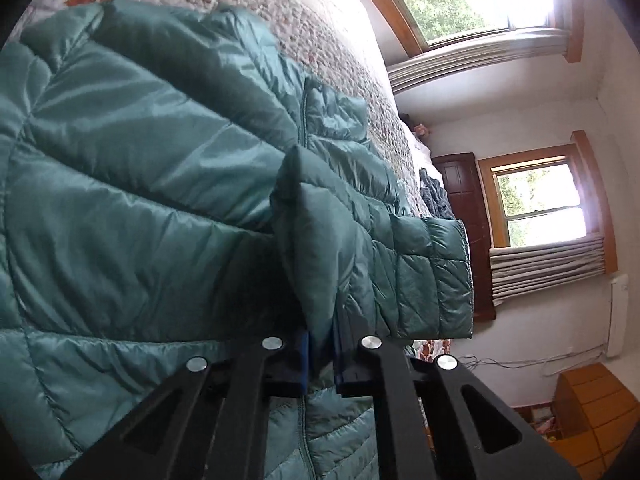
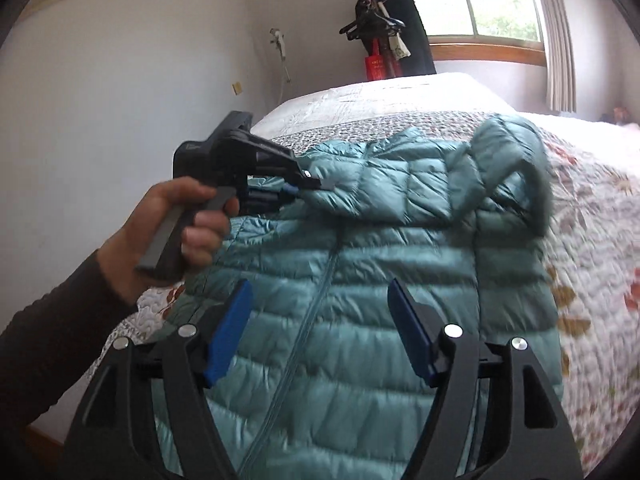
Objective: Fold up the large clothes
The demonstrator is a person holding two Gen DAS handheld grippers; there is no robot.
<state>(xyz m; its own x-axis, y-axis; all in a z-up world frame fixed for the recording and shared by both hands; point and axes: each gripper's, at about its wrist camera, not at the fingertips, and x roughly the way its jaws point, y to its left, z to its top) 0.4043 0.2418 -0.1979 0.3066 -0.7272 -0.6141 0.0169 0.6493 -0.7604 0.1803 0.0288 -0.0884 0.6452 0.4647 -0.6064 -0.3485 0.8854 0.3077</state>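
Observation:
A teal quilted puffer jacket [image 2: 360,288] lies front up on the bed, zip running down its middle. My left gripper [image 1: 320,354] is shut on the jacket's sleeve [image 1: 316,264], which is lifted and laid across the chest. In the right wrist view a hand holds that left gripper [image 2: 310,184] at the sleeve [image 2: 384,188] end. My right gripper [image 2: 320,324] hovers open over the jacket's lower front, nothing between its blue pads [image 2: 228,336]. The jacket [image 1: 120,160] fills most of the left wrist view.
The bed has a floral quilt [image 2: 592,240]. A coat rack with hangers [image 2: 380,20] stands by the wall behind the bed. Windows with wooden frames [image 1: 536,196], a dark wooden door [image 1: 464,216] and a wooden dresser [image 1: 592,412] lie beyond the bed.

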